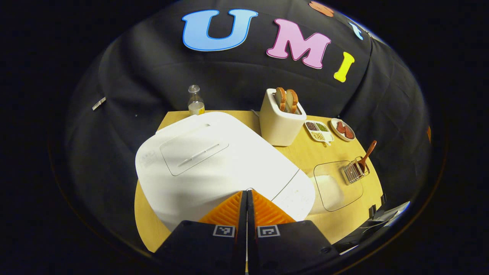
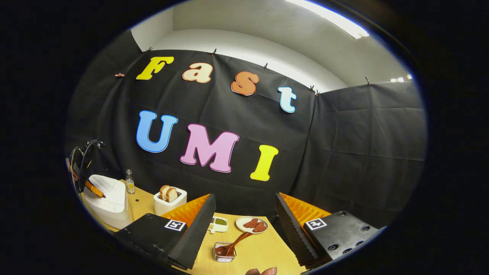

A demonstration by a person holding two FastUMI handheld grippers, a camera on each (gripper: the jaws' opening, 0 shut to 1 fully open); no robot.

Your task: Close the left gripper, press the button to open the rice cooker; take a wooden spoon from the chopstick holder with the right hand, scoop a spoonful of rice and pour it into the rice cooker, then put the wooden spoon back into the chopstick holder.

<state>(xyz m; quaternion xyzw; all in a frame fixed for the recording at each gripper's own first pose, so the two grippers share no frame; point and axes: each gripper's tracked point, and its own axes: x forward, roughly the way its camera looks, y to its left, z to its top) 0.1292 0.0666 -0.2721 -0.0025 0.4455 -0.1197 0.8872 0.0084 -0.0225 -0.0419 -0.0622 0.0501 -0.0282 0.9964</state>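
Observation:
The white rice cooker [image 1: 214, 160] has its lid down and lies just ahead of my left gripper [image 1: 247, 190]. That gripper is shut with nothing in it, and its tips rest at the front edge of the lid. Right of the cooker a clear container of rice [image 1: 336, 185] sits beside the wire chopstick holder [image 1: 355, 171], where the wooden spoon [image 1: 367, 154] leans. My right gripper [image 2: 245, 194] is open and holds nothing above the table. Below and ahead of it are the holder [image 2: 224, 253] and the spoon [image 2: 236, 243]. Far left, the left gripper [image 2: 93, 188] sits on the cooker [image 2: 109, 206].
A white toaster [image 1: 280, 118] with bread stands behind the cooker, and a small bottle [image 1: 195, 101] stands at the back edge. A divided dish of beans [image 1: 319, 130] and a plate of red pieces [image 1: 343, 130] lie at the back right. A fingertip [image 2: 261, 271] shows at the lower edge.

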